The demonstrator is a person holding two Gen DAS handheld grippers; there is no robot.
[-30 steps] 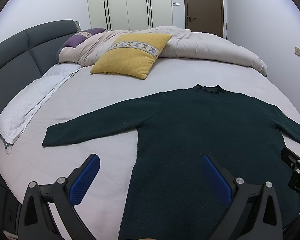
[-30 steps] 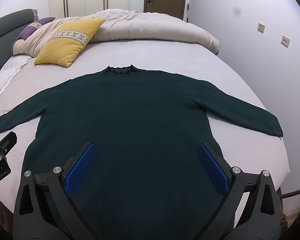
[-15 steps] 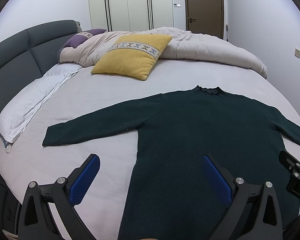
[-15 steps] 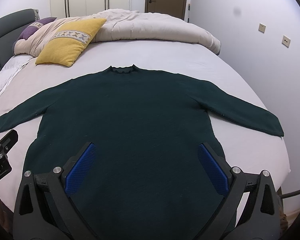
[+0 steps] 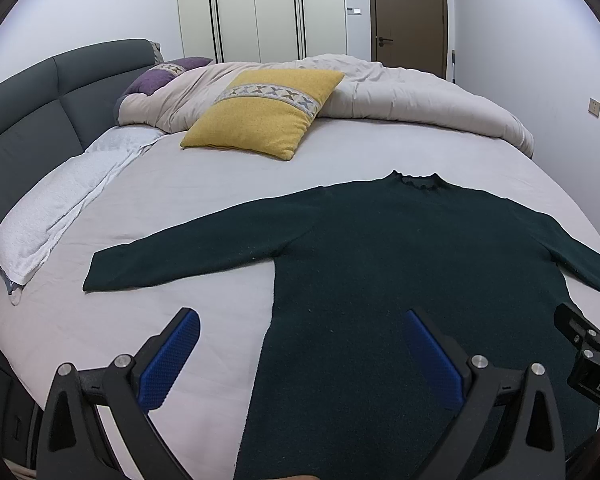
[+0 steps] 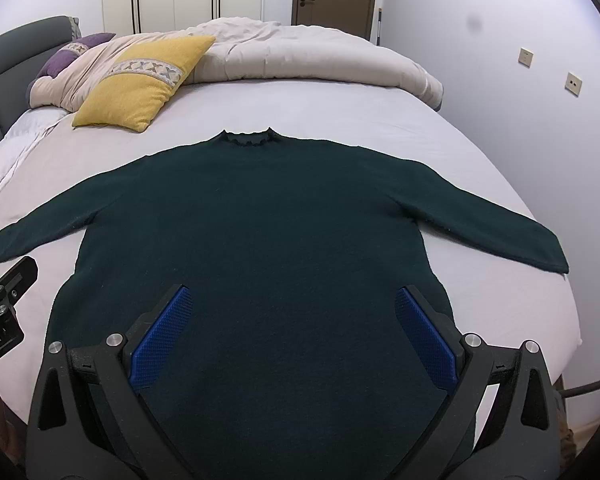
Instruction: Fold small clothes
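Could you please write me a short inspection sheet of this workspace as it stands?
Surface: bed sheet, pale, smooth.
Job's things: dark green sweater lying flat, both sleeves spread, collar toward the duvet.
Clutter: yellow cushion, purple pillow, bunched duvet, white towel.
Grippers: left gripper and right gripper open, empty, above the sweater's lower part.
Cables: one dark cable by the bed's edge.
Surroundings: wardrobe, door, headboard.

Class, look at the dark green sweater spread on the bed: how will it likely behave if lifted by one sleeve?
The sweater lies flat and limp, so it would probably droop and trail rather than hold shape. Its knit looks thick, so perhaps heavyish for cloth. The textured surface suggests the open tongs' pads should grip without slipping.
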